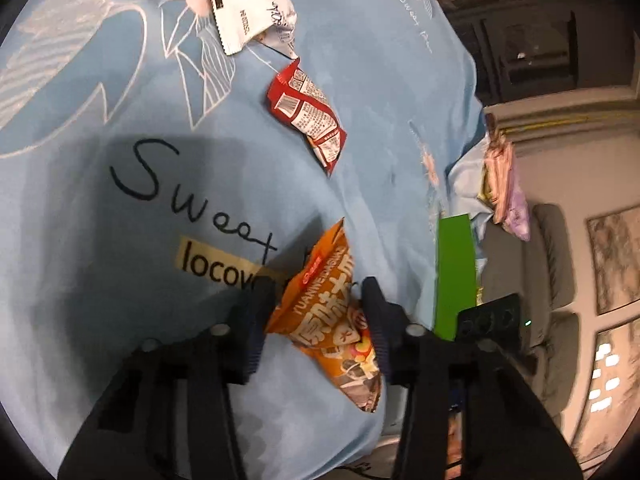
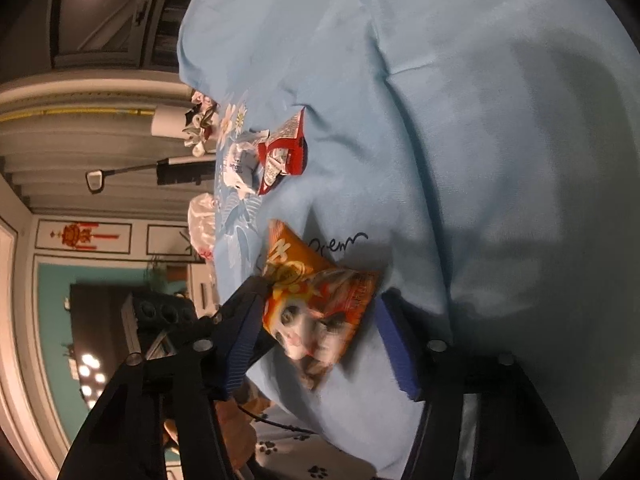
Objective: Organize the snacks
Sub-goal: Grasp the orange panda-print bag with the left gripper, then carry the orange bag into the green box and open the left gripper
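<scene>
In the left wrist view an orange snack packet (image 1: 320,312) lies on the light blue printed cloth (image 1: 120,120). My left gripper (image 1: 316,304) is shut on it, one dark pad against each side. Further off lie a red packet (image 1: 308,116) and a white packet (image 1: 244,12). In the right wrist view an orange packet (image 2: 320,304) sits between the blue pads of my right gripper (image 2: 320,292), which touch both its edges. Whether it is the same packet I cannot tell. The red packet (image 2: 288,152) and the white packet (image 2: 240,164) lie beyond it.
A green box (image 1: 456,276) stands at the cloth's right edge, with pink and purple packets (image 1: 504,188) behind it. A black gripper body (image 1: 488,320) shows beside the box. A white plastic bag (image 2: 202,224) and flowers (image 2: 200,128) sit at the cloth's left edge.
</scene>
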`<state>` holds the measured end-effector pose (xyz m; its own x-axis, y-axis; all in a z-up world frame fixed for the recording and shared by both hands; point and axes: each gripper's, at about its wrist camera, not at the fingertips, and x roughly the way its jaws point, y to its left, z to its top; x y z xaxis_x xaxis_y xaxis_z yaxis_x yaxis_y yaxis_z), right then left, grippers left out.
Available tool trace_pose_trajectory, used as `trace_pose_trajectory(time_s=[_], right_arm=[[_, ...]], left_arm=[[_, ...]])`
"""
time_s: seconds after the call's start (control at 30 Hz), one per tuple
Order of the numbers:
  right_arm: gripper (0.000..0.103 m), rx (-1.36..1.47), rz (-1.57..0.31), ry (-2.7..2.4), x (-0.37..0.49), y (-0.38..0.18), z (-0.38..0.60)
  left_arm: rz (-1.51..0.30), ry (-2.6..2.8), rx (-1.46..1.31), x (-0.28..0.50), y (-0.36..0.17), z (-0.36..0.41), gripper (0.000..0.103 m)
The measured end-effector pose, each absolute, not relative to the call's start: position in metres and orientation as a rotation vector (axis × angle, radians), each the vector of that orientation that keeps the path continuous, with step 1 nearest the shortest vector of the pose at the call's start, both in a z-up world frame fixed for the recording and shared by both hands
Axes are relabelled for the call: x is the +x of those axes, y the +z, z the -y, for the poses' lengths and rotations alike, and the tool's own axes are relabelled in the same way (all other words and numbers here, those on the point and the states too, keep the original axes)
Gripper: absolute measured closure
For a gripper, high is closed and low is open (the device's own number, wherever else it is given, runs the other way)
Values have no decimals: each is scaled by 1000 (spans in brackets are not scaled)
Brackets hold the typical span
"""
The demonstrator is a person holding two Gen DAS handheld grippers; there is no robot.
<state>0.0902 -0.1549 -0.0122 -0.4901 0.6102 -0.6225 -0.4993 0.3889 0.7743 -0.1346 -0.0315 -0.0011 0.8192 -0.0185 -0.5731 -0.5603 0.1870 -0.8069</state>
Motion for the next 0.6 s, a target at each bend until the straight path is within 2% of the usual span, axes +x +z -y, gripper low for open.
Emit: trace_pose_trajectory(time_s=[0.03,0.07,0.17,0.43,0.6], right_arm=[[68,85,-1585,1329,88,-14,154],[73,93,-1565,1334,88,-14,155],[76,121,-1528,1331,87,-11,158],[77,167,-1356,1406,97,45,182],[77,265,-1236,1387,134,87,214]], left_arm=[[-520,416,-1340,-135,-1,32,67],[-514,440,-1316,-135,1,35,69],[-511,482,-1209,-133,17,47,70],[-401,411,-1069,-122,71,65,71],[-397,354,-928,-66,118,89,71]])
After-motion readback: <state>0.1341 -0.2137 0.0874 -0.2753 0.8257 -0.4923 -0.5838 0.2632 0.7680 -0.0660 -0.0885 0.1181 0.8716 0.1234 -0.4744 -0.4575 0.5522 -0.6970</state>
